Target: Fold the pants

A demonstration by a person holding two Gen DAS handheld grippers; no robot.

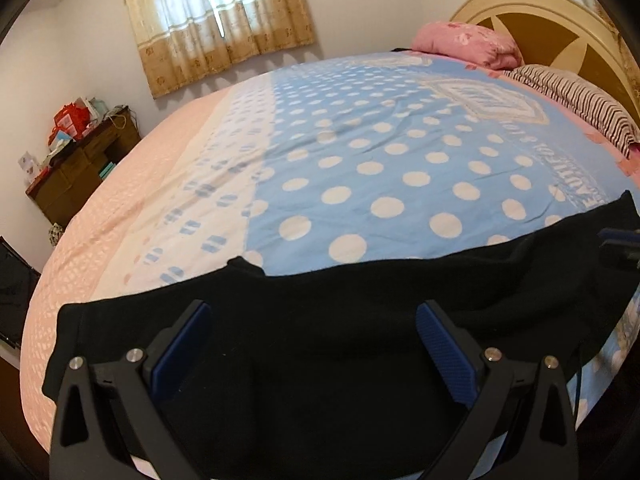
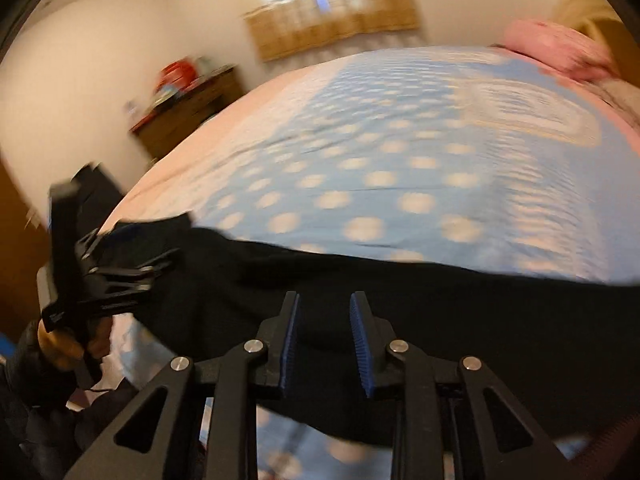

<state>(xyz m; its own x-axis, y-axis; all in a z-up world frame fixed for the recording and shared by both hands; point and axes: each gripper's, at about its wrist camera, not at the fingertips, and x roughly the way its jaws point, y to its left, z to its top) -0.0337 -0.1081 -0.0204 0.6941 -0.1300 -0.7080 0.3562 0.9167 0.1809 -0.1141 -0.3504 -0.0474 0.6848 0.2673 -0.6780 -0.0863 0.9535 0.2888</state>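
Observation:
Black pants (image 1: 340, 320) lie across the near edge of a bed with a blue polka-dot sheet (image 1: 380, 160). My left gripper (image 1: 312, 316) is wide open just above the pants, with nothing between its blue pads. In the blurred right wrist view the pants (image 2: 440, 312) stretch across the foreground. My right gripper (image 2: 324, 308) is partly open over them, a clear gap between its pads. The left gripper (image 2: 132, 268) shows at the left of that view, at the pants' left end. The right gripper's tip (image 1: 620, 248) shows at the right edge of the left wrist view.
A pink pillow (image 1: 468, 44) and a striped pillow (image 1: 576, 100) lie at the headboard (image 1: 560, 16). A dark wooden desk (image 1: 80, 168) with red boxes stands by the far left wall. A curtained window (image 1: 216, 20) is behind the bed.

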